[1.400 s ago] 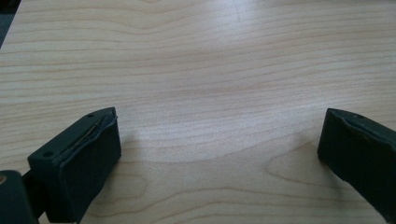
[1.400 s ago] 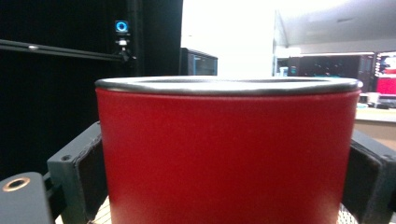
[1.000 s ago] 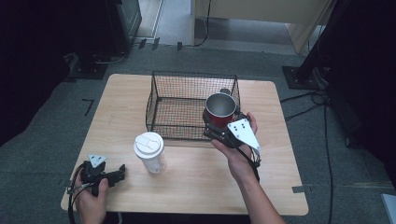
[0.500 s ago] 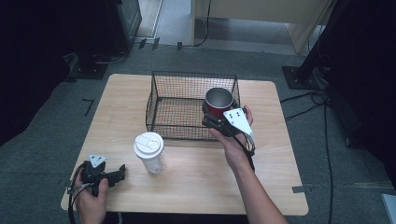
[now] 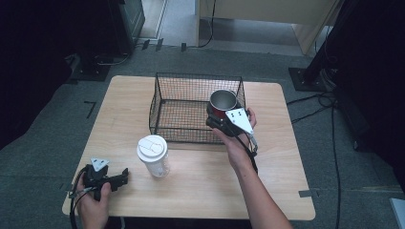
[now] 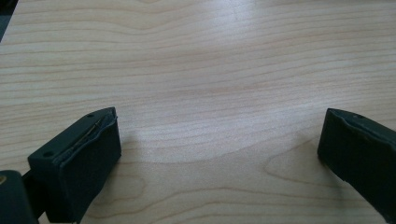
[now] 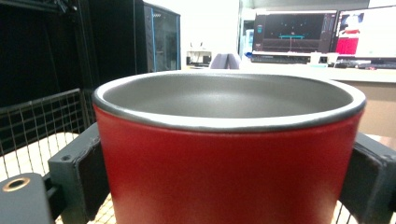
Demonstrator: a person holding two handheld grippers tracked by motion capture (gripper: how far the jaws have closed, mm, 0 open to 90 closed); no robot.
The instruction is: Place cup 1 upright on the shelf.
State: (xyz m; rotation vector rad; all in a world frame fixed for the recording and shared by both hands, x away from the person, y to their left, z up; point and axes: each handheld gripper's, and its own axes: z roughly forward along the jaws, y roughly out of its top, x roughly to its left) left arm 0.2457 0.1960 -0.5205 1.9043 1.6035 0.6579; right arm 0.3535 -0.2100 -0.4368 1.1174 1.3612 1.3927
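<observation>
At the light wooden table [image 5: 200, 191], the left hand-held gripper [image 5: 125, 174] rests wide open beside a white-lidded paper cup [image 5: 154, 155], while the right hand-held gripper [image 5: 213, 120] clamps a red, steel-lined metal mug [image 5: 222, 102] over the black wire basket [image 5: 168, 110] (best lowered upright, clear of the rim).

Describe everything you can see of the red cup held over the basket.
The red cup is a short, wide cylinder with a red outer wall and a dull grey, metal-looking inside and rim. It looks empty and stands upright, mouth up. No handle or lid shows. The right gripper clamps it from both sides, one black jaw pressed on each flank. It hangs at the right front corner of the black wire basket, above the rim; whether it touches the wire cannot be told.
</observation>
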